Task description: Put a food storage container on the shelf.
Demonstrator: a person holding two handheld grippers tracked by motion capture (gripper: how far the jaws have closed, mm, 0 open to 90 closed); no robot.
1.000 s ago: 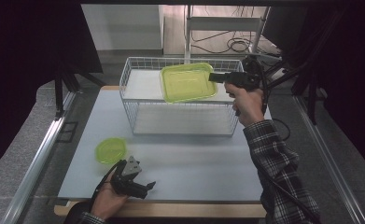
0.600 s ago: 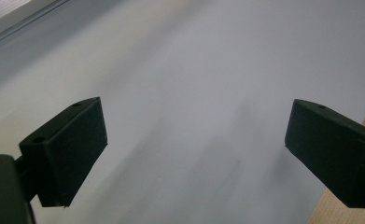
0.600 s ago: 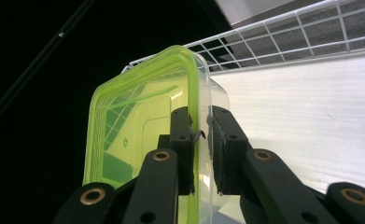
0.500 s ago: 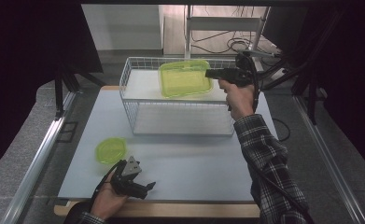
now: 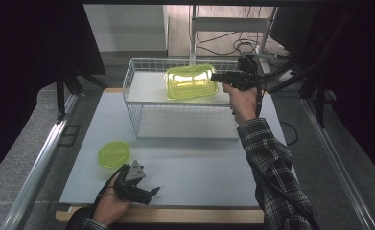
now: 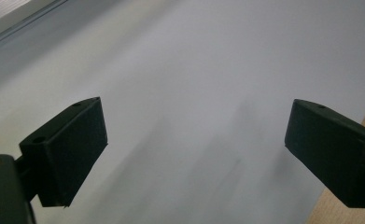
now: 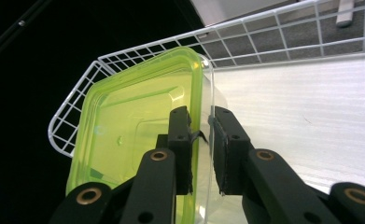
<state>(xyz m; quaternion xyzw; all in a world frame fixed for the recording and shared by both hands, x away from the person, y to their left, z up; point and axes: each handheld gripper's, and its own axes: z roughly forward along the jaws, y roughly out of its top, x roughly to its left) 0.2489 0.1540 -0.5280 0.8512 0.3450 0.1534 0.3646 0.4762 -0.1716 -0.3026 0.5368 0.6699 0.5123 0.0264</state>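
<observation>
Two tongs are at work, and the high view separates them well. The right tongs [image 5: 216, 76] are raised over the right end of the white wire basket [image 5: 132, 111] at the far side of the surface [image 5: 204, 167], and they pinch the right-hand rim of a translucent lime-green plastic container [image 5: 191, 82]. That container hangs tilted on edge above the basket's floor, its open side turned roughly toward the near edge, its long axis running left to right along the basket. It lies to the left of the right tongs. The left tongs [image 5: 149, 192] rest low near the near-left corner of the surface, well apart from the basket. A round lime-green plastic lid [image 5: 113, 154] lies flat just beyond them, near but not touching.

From the left gripper view, the left tongs [image 6: 196, 140] stand wide with nothing between them, looking across bare pale surface [image 6: 180, 65].

From the right gripper view, the right tongs [image 7: 200, 135] are drawn narrow on the container's [image 7: 133, 126] thin wall, one pad inside and one outside, with the basket's [image 7: 77, 93] wire rim behind. Judging by this, lowering the container into the basket falls to the right hand, which is plainly the nearer one; the tub's length must stay in line with the basket's.
</observation>
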